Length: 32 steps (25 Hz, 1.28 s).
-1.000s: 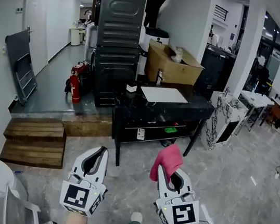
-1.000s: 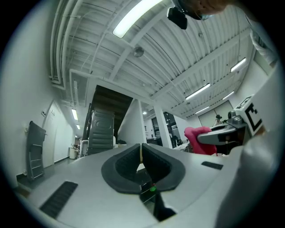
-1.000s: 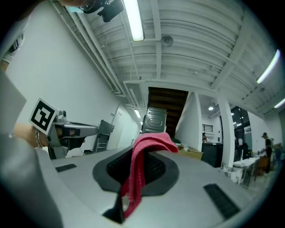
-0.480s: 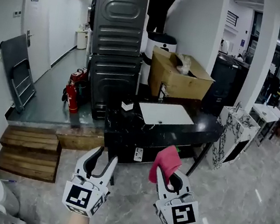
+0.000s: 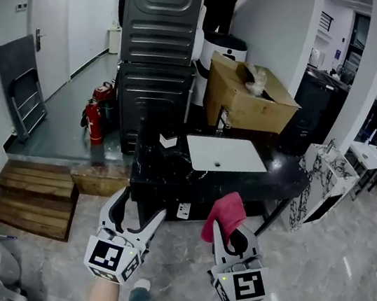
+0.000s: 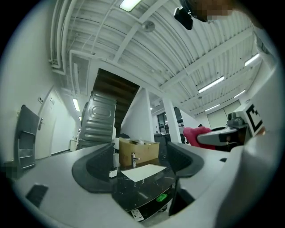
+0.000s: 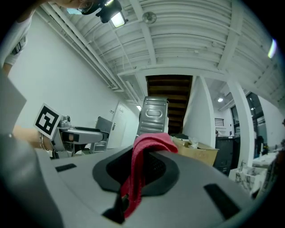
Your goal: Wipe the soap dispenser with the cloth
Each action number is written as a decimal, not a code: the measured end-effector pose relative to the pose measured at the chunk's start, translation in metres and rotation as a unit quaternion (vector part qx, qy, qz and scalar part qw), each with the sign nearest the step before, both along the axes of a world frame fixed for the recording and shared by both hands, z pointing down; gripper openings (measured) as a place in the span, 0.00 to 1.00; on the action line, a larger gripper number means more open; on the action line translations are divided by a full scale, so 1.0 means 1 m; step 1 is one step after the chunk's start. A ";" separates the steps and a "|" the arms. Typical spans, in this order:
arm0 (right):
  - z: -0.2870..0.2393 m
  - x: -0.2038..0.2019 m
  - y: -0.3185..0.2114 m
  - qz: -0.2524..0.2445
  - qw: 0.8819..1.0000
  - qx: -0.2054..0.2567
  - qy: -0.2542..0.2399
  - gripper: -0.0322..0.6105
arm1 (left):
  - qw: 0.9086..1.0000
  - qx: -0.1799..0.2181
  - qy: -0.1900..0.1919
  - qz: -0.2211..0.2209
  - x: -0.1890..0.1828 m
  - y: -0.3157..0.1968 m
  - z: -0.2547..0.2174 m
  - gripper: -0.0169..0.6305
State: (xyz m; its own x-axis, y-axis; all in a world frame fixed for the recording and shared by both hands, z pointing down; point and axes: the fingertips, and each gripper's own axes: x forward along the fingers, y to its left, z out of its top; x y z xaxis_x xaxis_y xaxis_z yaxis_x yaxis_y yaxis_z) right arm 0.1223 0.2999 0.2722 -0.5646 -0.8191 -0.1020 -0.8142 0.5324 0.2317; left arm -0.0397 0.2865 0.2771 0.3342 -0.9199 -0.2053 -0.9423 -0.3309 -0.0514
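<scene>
Head view: right tool [image 5: 227, 232] clamps the cloth [image 5: 227, 213], which drapes over its tips. Left tool [image 5: 140, 207] has just been opening; its jaws are wide with nothing between them. Dispenser [image 5: 168, 140] stands on the surface [image 5: 171, 173], well ahead, almost dead ahead of the left tool and ahead-left of the right. Left looks nearer.

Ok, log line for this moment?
left tool: jaws just opening, nothing between | right tool: shut on cloth | soap dispenser: on counter, untouched
</scene>
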 end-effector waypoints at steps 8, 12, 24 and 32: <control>0.019 -0.001 -0.104 0.014 1.000 -0.018 -0.001 0.13 | 1.000 -0.015 0.012 0.010 -0.014 -0.112 0.019 0.59; 0.023 -0.015 -0.179 0.023 0.999 -0.026 0.008 0.13 | 0.999 -0.026 0.014 0.016 -0.030 -0.190 0.029 0.59; 0.044 -0.060 -0.373 0.042 0.996 -0.071 0.036 0.13 | 0.995 -0.097 0.000 0.040 -0.072 -0.401 0.077 0.59; 0.075 -0.057 -0.431 0.044 0.992 -0.112 0.044 0.13 | 0.986 -0.164 -0.030 0.027 -0.065 -0.489 0.128 0.56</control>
